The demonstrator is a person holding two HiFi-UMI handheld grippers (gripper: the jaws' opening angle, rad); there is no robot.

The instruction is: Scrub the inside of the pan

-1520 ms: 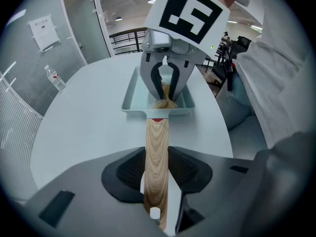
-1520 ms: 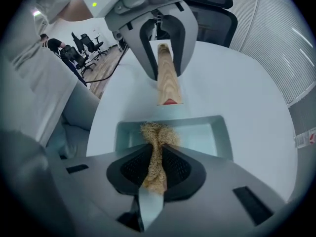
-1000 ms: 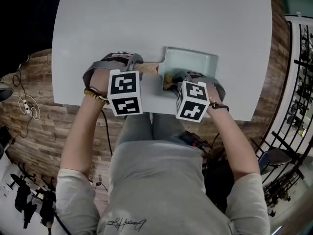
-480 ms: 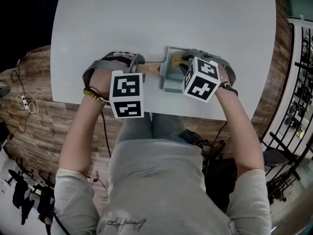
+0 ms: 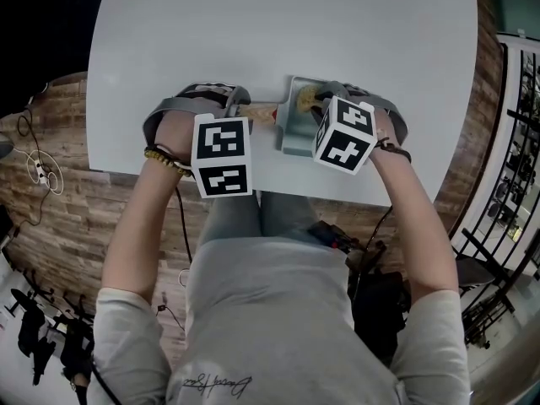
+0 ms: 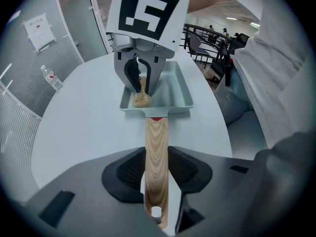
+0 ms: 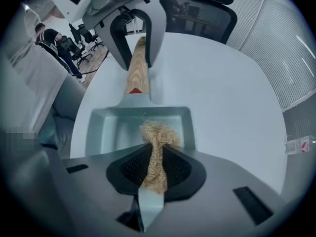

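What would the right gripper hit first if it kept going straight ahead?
Probably the pan's wall at the handle end: the right gripper's scrubber sits inside, just short of it. Depth is unclear.

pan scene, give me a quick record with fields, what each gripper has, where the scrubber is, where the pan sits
pan: pale, rectangular, flat on the white table
handle: wooden, pointing at the person's left
left gripper: shut on the handle
right gripper: shut on the scrubber
scrubber: tan fibre wad, inside the pan, toward the handle end, apparently on its floor
stage: scrubbing under way
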